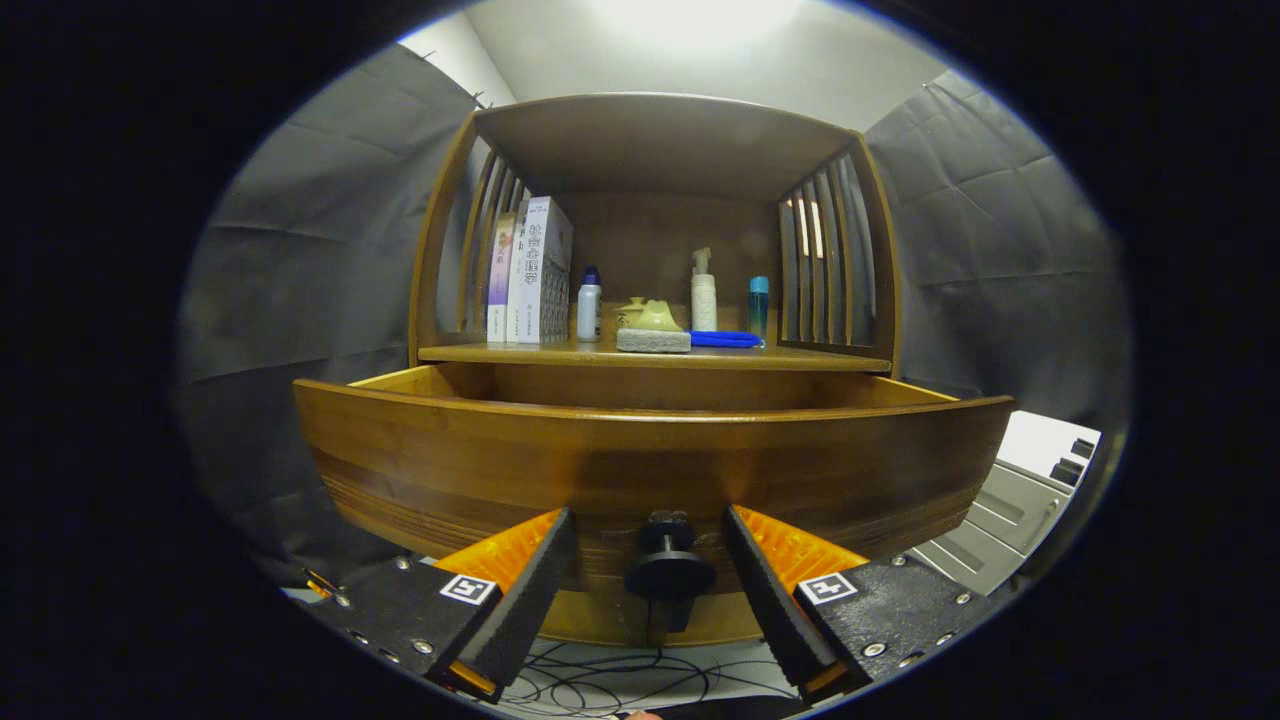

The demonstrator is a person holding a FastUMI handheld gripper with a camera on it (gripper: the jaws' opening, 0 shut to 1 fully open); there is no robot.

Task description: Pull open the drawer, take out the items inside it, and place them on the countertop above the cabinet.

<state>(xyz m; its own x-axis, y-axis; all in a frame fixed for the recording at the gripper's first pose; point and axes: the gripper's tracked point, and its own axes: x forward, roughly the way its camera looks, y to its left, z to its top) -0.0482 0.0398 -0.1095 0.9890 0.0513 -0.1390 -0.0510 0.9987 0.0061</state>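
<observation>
The wooden drawer (pixel 650 460) stands pulled out from the cabinet toward me, its front panel just ahead of my fingers. Its inside is hidden behind the front panel. A black round knob (pixel 668 565) sits low on the panel, between my two fingers without touching either. My gripper (pixel 650 580) is open, its black-padded fingers (pixel 520 600) spread on both sides of the knob. On the countertop (pixel 800 357) above the drawer lie a grey sponge-like block (pixel 653 340), a yellow-green item (pixel 658 317) and a flat blue item (pixel 725 339).
The countertop also bears books (pixel 530 275) at its left, a white bottle with blue cap (pixel 589 305), a pump bottle (pixel 703 292) and a small blue bottle (pixel 759 305). Slatted wooden sides flank the shelf. Cables (pixel 620 680) lie on the floor below; grey equipment (pixel 1010 520) stands at the right.
</observation>
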